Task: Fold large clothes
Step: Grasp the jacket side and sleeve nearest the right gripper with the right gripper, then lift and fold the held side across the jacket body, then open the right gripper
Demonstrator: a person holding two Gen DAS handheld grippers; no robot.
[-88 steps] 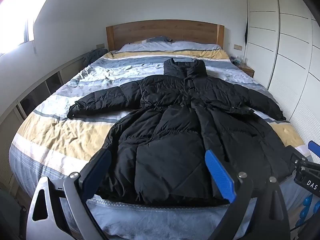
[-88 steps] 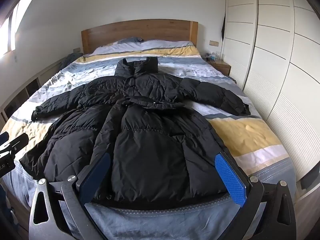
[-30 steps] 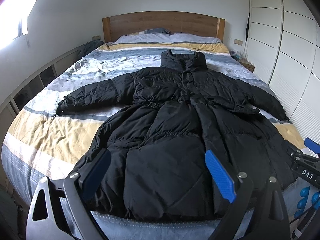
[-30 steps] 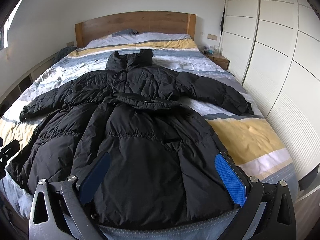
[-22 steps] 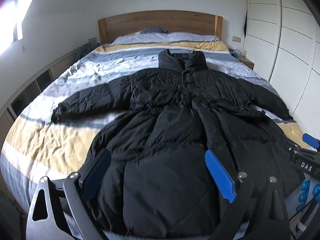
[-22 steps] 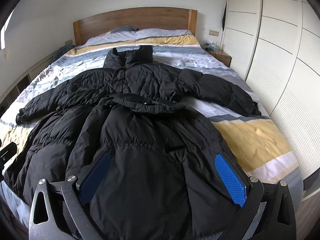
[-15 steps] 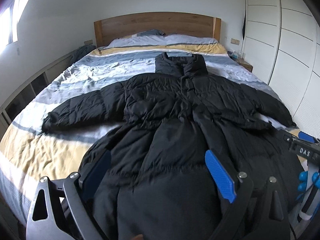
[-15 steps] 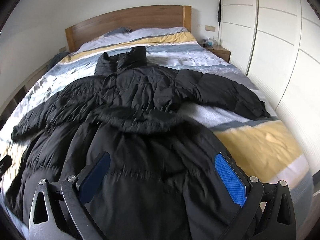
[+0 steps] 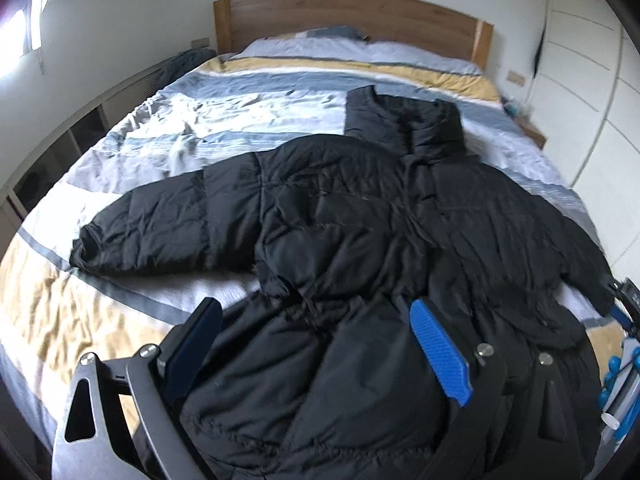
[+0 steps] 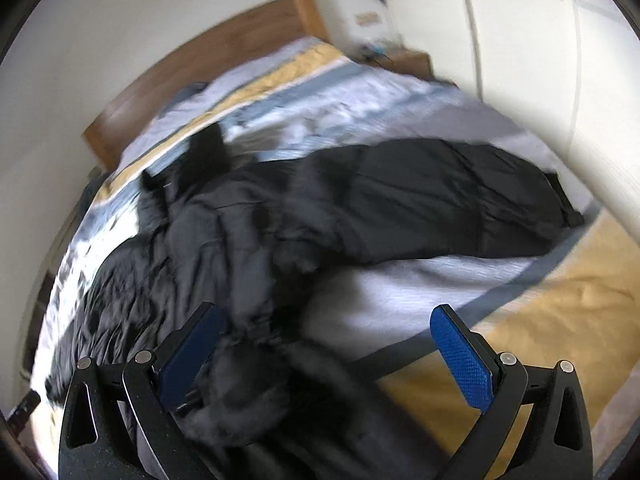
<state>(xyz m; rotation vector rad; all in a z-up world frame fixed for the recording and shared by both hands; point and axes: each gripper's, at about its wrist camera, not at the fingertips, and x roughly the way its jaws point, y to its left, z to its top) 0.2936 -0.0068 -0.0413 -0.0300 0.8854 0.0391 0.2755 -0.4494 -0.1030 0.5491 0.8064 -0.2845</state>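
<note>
Over the foot of the bed (image 9: pixel 52 300) I now have both tools well forward: half a second ago the left wrist view took in the whole black puffer coat (image 9: pixel 360 216) from near its hem, and now the skirt of it fills the bottom of that view under the left gripper (image 9: pixel 316 344). My right gripper (image 10: pixel 334 348) has swung harder, so its view is tilted and smeared with motion, and the coat's right sleeve (image 10: pixel 440 212) now lies across it from about 12 to 2 o'clock, where before it sat off to the side. I read this as the approach ending and the first fold about to start, probably a sleeve or a side of the coat coming in toward the middle; nothing is folded yet, as the coat lies spread face up on the striped duvet with its collar toward the headboard (image 9: pixel 352 12) at 12 o'clock and its left sleeve (image 9: pixel 160 220) stretched out to 9 o'clock. Both pairs of jaws stand wide apart and hold nothing. Left ones straddle the coat's lower front just above the fabric; whether they touch it I cannot tell. Right ones hang over the coat's right edge and bare duvet.
</note>
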